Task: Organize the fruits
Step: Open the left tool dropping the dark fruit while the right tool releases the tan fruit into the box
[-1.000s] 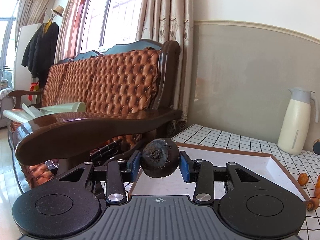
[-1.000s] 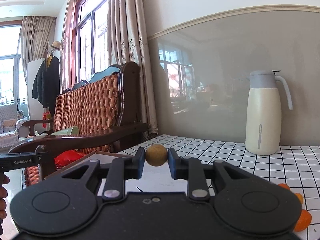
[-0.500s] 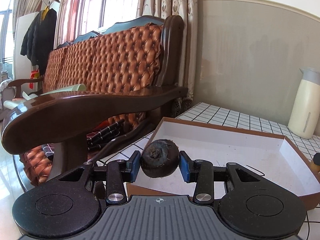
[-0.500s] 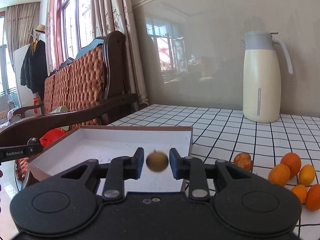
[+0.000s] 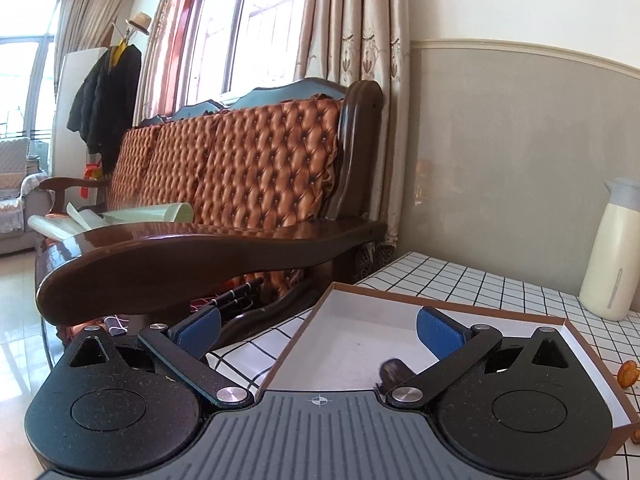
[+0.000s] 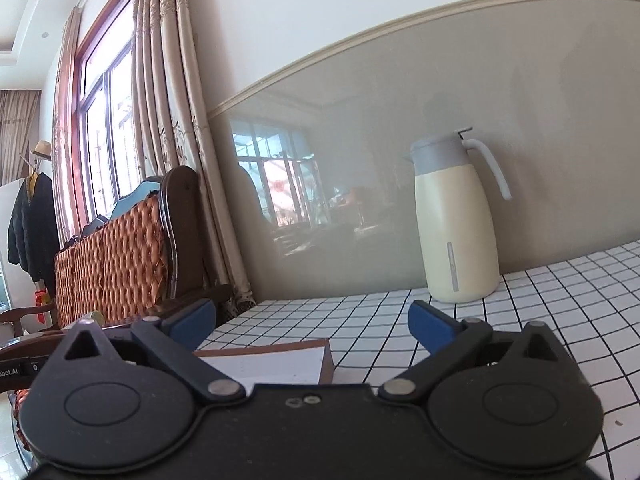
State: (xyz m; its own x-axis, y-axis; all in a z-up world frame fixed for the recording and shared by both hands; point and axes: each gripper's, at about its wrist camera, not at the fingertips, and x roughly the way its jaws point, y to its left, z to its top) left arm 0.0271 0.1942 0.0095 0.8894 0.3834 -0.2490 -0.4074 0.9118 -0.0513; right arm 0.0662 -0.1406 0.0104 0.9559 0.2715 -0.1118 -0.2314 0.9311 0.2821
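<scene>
Your left gripper [image 5: 318,326] hangs over the near corner of the box [image 5: 520,319], its 2 blue pads [image 5: 436,330] spread wide apart and holding nothing. A dark fruit [image 5: 394,372] lies on the white floor of the box, just inside the near wall and partly hidden behind the gripper's right linkage; it looks blurred, so you cannot tell its kind. The box sits on the bench [image 5: 460,276], which wears a white cloth with a black grid. At the far right of the left view, an orange fruit [image 5: 627,373] rests on the bench just outside the box.

Your right gripper [image 6: 312,320] is also spread wide, nothing between its pads [image 6: 430,326]. It sits above the bench [image 6: 560,320], with the box's far corner [image 6: 324,354] showing just below and between the fingers. A cream jug [image 6: 454,236] with a grey lid stands upright on the bench against the wall, well beyond the box. A sofa [image 5: 248,184] with a dark wooden arm stands just beside the bench on the left.
</scene>
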